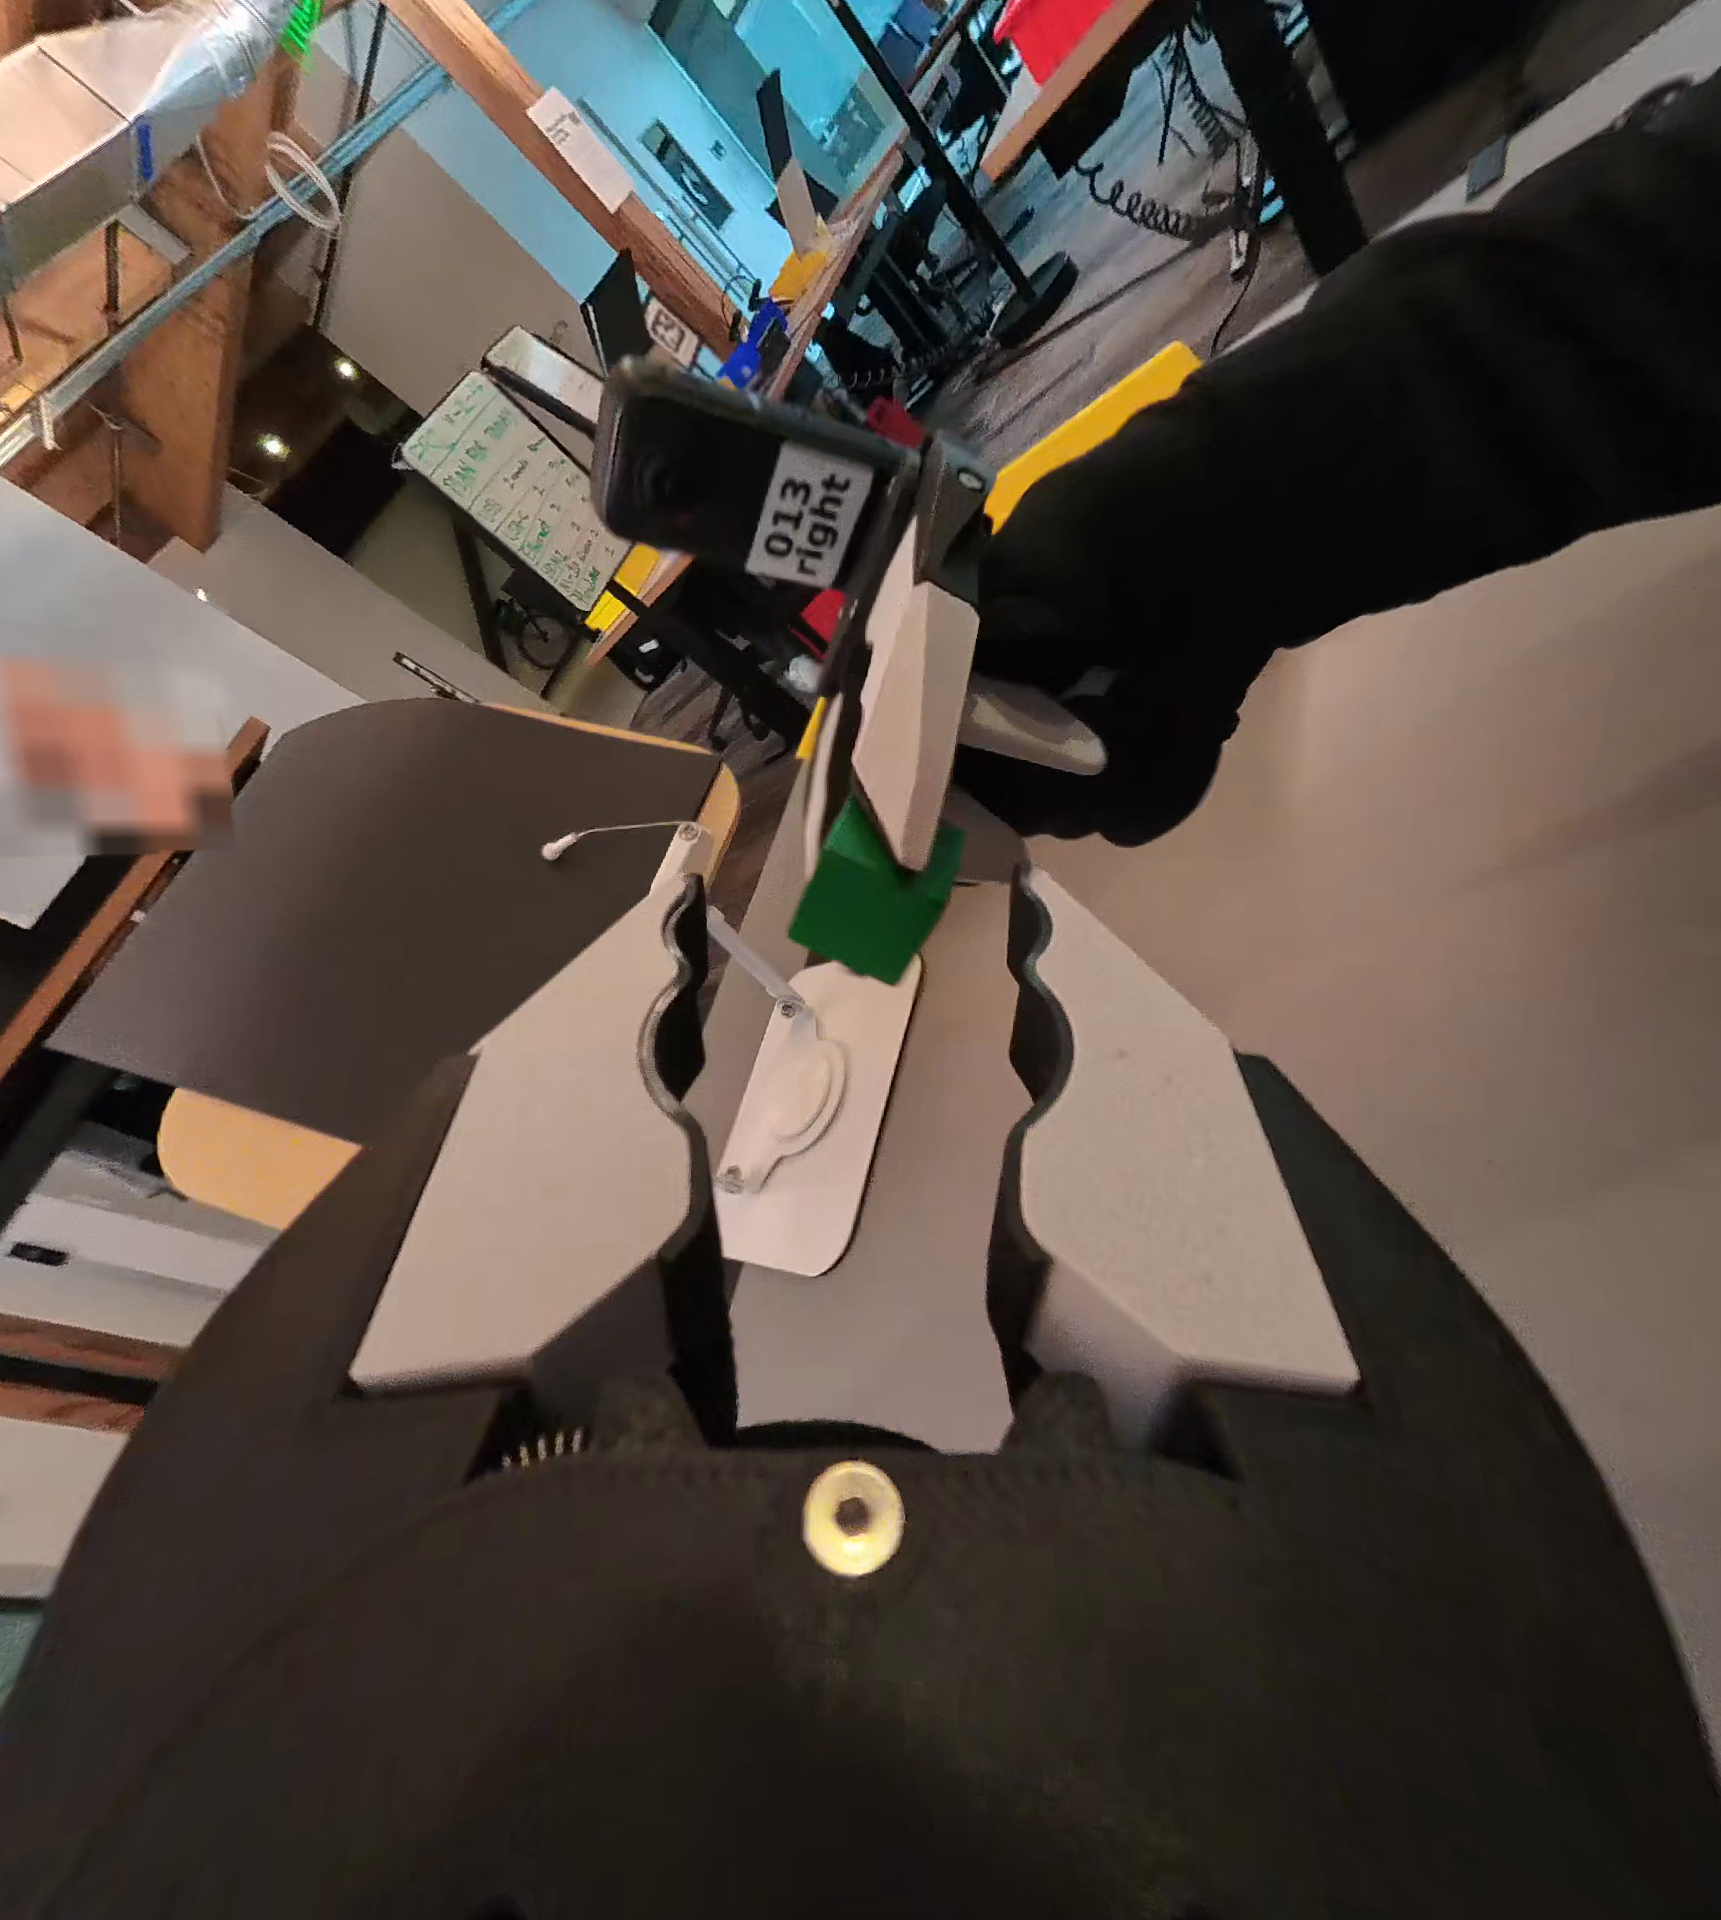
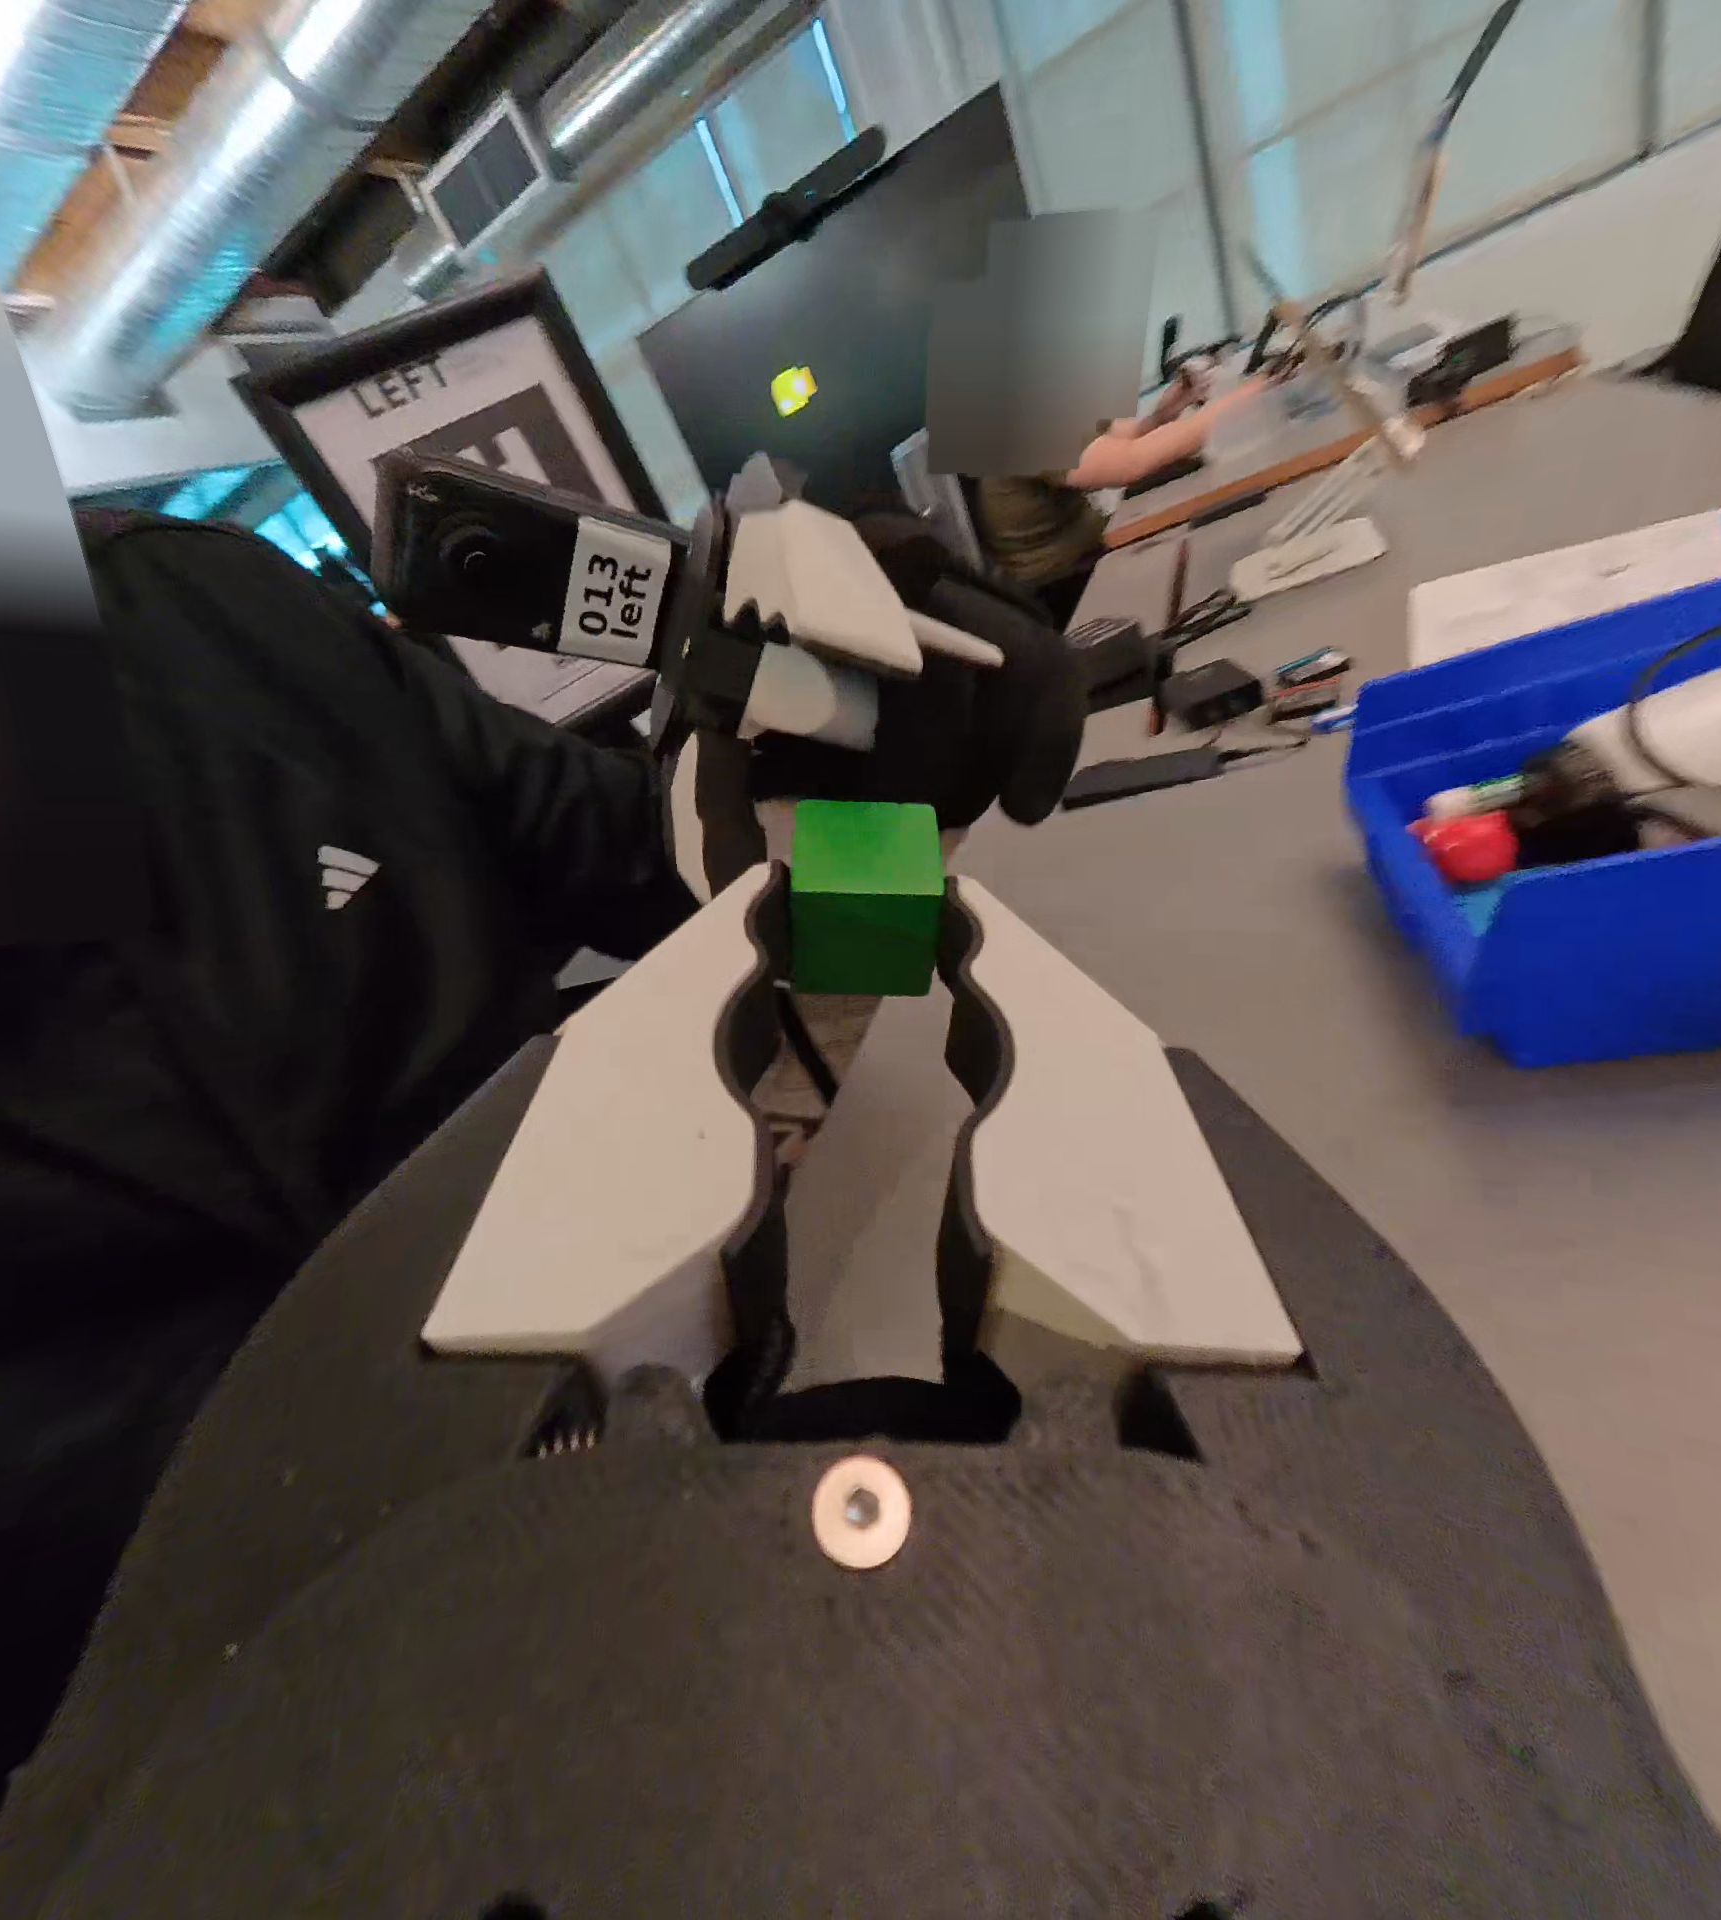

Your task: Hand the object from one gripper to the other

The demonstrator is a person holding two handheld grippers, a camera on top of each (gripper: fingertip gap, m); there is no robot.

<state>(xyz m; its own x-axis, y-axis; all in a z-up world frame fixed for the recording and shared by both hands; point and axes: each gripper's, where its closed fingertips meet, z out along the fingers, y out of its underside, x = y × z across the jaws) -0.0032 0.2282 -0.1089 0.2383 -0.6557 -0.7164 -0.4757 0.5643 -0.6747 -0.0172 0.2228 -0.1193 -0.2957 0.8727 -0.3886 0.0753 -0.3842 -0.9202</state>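
The right claw (image 2: 866, 920) pinches a green cube (image 2: 866, 899) between its 2 fingertips, the cube held up in the air above the grey desk (image 2: 1251, 997). The left claw (image 1: 851, 914) stands wide with nothing between its fingers; the cube (image 1: 871, 909) hangs just ahead of its tips, not touching them. Each claw carries a small black camera with a white label, and each is gripped by a black-gloved hand (image 1: 1126, 644) in a black sleeve.

Under the left claw a white lamp base (image 1: 814, 1122) lies flat on the desk. To the right of the right claw sits a blue bin (image 2: 1604, 935) holding a red item and cables. Behind the left claw stands a framed black-and-white marker sign (image 2: 451, 416), then a dark monitor (image 2: 835, 343). A seated person (image 2: 1095, 478) works at a farther desk. A whiteboard with green writing (image 1: 513, 488) stands across the room.
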